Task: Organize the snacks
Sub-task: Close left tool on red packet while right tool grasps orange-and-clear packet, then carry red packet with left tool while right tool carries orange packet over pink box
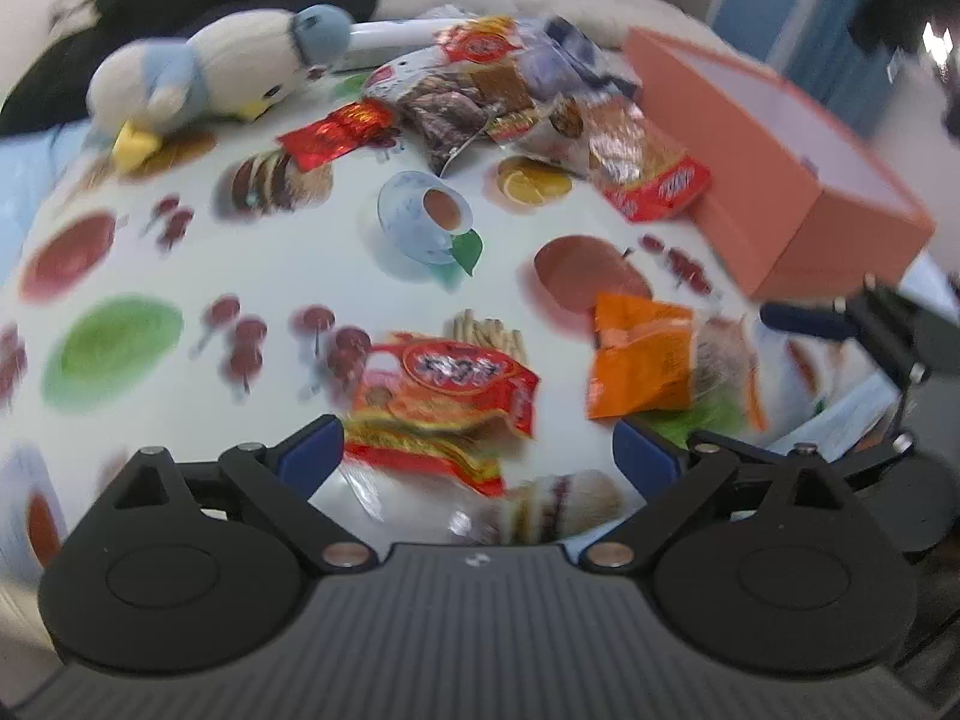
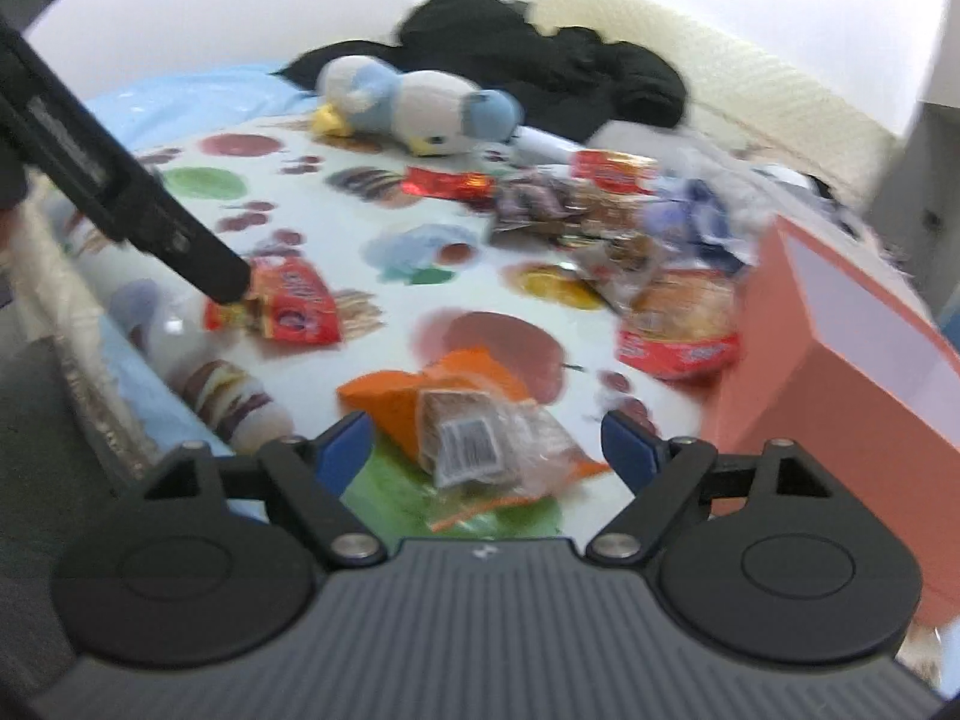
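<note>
My left gripper (image 1: 478,456) is open, its jaws on either side of a red and yellow snack packet (image 1: 447,402) lying on the printed tablecloth (image 1: 300,276). My right gripper (image 2: 483,447) is open over an orange packet (image 2: 462,426) with a barcode label. The same orange packet (image 1: 642,357) shows in the left wrist view, right of the red one. The red packet (image 2: 288,309) shows in the right wrist view, with the left gripper's finger (image 2: 222,273) touching it. A pile of snack packets (image 1: 516,102) lies at the back. An open orange box (image 1: 780,168) stands at the right.
A blue and white plush bird (image 1: 210,72) lies at the back left of the table. Black clothing (image 2: 540,60) and a cream cushion (image 2: 750,96) lie behind it. The orange box (image 2: 840,372) stands close to my right gripper's right side.
</note>
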The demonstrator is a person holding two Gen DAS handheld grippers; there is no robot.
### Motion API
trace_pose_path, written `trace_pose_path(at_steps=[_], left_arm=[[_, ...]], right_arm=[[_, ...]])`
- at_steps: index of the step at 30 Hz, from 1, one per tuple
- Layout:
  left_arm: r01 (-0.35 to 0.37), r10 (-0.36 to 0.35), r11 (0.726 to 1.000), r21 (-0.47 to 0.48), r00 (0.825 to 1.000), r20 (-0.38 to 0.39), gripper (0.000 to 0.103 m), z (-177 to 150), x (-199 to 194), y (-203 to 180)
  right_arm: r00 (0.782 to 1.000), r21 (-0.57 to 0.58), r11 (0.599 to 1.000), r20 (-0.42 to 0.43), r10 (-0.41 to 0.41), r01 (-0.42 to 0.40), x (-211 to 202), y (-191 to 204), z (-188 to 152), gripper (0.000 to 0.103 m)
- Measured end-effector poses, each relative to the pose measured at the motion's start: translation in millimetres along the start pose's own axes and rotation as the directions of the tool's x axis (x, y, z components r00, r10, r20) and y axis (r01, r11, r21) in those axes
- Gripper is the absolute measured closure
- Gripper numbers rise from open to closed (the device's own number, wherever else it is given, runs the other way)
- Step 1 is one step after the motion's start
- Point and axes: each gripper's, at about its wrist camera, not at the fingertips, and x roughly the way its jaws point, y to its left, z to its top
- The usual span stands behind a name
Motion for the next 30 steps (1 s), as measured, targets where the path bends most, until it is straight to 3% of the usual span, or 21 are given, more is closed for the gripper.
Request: trace_pose_path(at_steps=[2, 7, 11, 15, 20, 25, 30], left_arm=[[-0.01, 0.01, 0.998, 0.065, 1.0, -0.002, 0.005, 3.2, 8.2, -1.1], [-0.001, 0.007, 0.981, 0.194, 1.0, -0.03, 0.005, 11.1, 30.1, -5.0], [0.049, -0.031, 0.971, 0.233, 0.996, -0.081, 0.005, 15.1, 53.9, -2.3], [0.05, -0.022, 0.962, 0.268, 0.994, -0.107, 0.005, 15.6, 71.0, 0.4], [0.064, -0.042, 0.97, 0.234, 0.994, -0.097, 0.001, 11.2, 76.7, 5.0], [0.025, -0.008, 0.98, 0.197, 0.996, -0.087, 0.001, 11.5, 79.6, 0.9], [-0.02, 0.028, 0.989, 0.15, 0.998, -0.053, 0.013, 11.0, 76.7, 0.7]], right_arm=[[0.998, -0.051, 0.996, -0.018, 0.067, -0.068, 6.0, 0.3, 3.9, 0.018], [0.989, -0.121, 0.984, -0.076, 0.123, -0.132, 21.2, -2.8, 14.0, 0.018], [0.975, -0.089, 0.976, -0.113, 0.19, -0.201, 33.9, -15.1, 20.2, 0.018], [0.963, -0.114, 0.963, -0.148, 0.224, -0.242, 43.6, -18.8, 20.7, 0.018], [0.961, -0.118, 0.963, -0.159, 0.224, -0.244, 52.5, -23.8, 17.3, 0.017], [0.958, -0.076, 0.964, -0.158, 0.239, -0.253, 61.9, -29.0, 15.1, 0.015], [0.959, -0.043, 0.968, -0.158, 0.237, -0.246, 69.9, -33.1, 19.1, 0.016]])
